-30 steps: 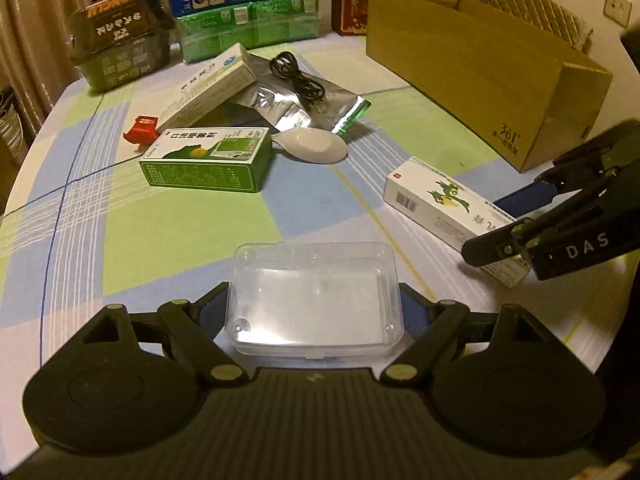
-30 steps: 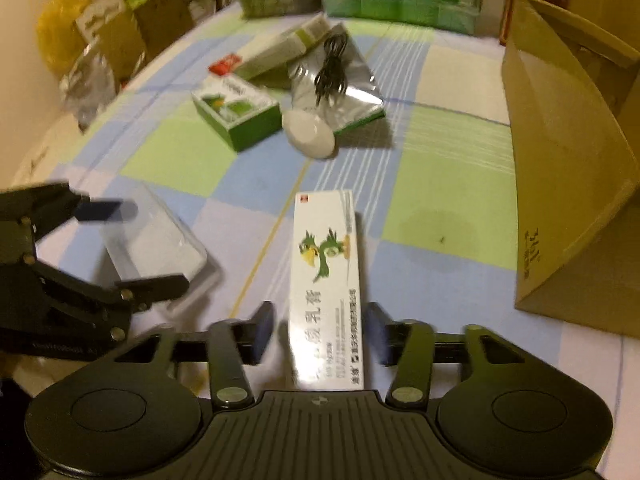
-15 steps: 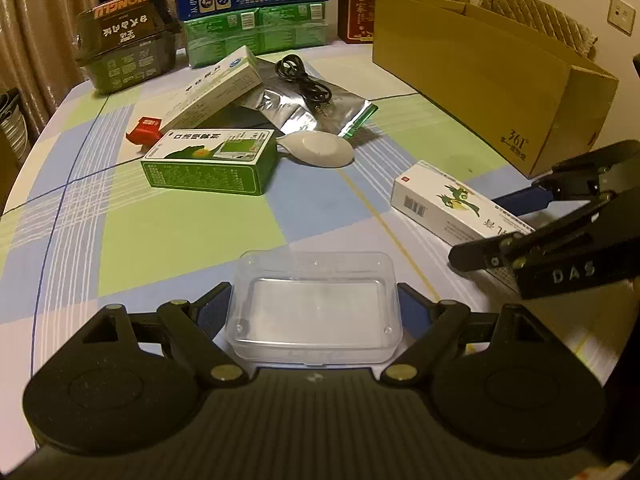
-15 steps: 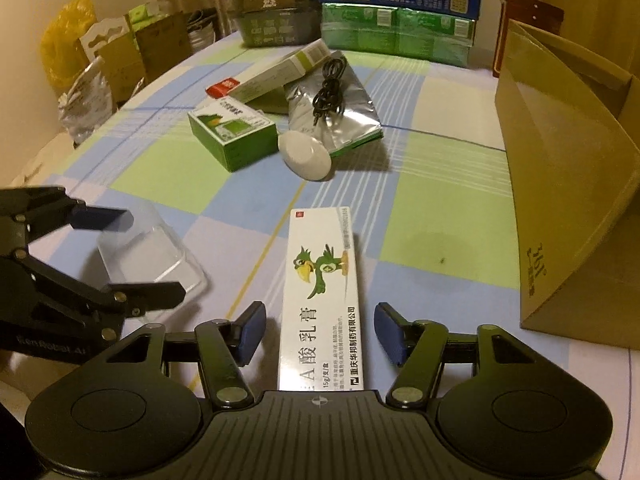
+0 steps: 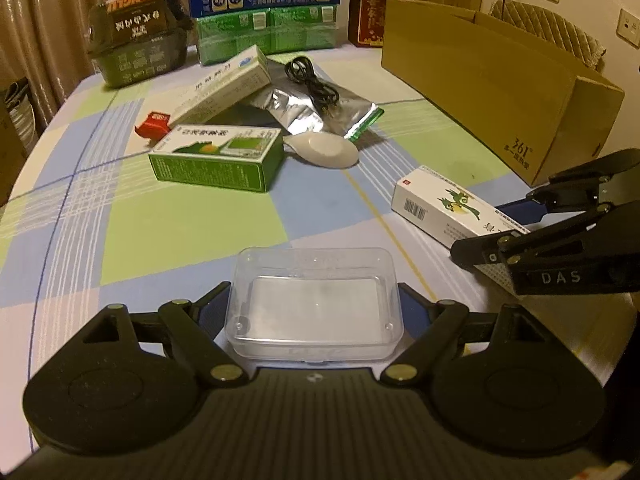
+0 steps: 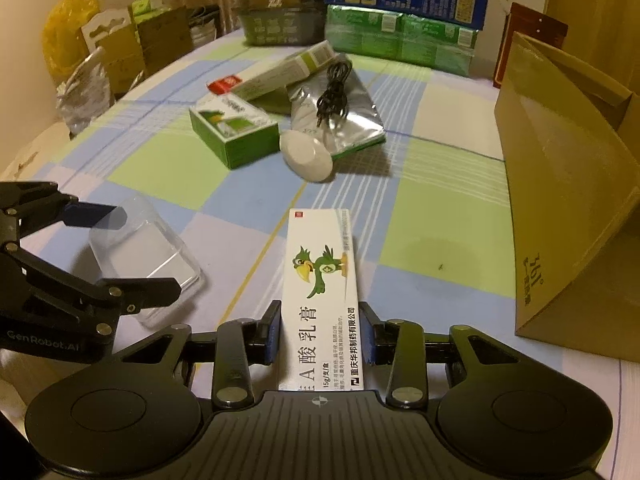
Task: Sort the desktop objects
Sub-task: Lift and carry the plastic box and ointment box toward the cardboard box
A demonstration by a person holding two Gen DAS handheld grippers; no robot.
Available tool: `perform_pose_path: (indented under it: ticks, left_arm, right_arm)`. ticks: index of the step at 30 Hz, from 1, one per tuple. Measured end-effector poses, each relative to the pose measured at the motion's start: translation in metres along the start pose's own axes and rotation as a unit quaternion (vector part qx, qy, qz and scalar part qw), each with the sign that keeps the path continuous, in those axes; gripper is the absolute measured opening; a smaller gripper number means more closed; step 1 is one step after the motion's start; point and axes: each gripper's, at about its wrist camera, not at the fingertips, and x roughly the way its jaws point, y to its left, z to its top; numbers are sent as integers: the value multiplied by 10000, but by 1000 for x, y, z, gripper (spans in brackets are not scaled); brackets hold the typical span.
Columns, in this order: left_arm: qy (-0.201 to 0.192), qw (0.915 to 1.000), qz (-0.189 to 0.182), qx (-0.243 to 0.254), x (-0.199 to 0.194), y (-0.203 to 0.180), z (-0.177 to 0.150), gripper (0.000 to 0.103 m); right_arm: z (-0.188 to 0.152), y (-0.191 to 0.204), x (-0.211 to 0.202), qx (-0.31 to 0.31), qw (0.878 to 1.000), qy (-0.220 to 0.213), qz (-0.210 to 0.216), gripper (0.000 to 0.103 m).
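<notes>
Desktop clutter sits on my checked blue, green and white tablecloth (image 5: 192,232), with curtains behind at ten o'clock and stacked cartons (image 5: 266,8) at twelve. An open cardboard box (image 5: 500,80) stands at two o'clock. My left gripper (image 5: 314,308) has its fingers spread wide, closed against the ends of a clear plastic case (image 5: 314,304) at six o'clock. My right gripper (image 6: 320,332) has its fingers narrowed onto the sides of a white parrot-printed ointment box (image 6: 320,296) lying flat. Farther off lie a green box (image 5: 216,158), a foil pouch (image 5: 316,112) and a black cable (image 5: 312,84).
</notes>
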Motion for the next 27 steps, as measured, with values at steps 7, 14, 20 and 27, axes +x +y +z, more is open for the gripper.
perform_pose_path:
  ticks: [7,14,20,27]
  left_arm:
    - [-133,9999,34,-48,-6,-2,6,82]
    - [-278,9996,33,-38,-14,-6,15,82]
    - [-323,9995,69,-22,-27,-15,24,82]
    - [-429,9990,31,-153,-48,-37,35,82]
  right_arm:
    - [5,-6,-15,225,9990,-378,-41,35]
    - [9,-12,-28,426,9971,-615,-113,35]
    - [12,-11,-45,461,9961,-738,-122,35]
    - [24,-21,-88,521,9936,-986,-203,35]
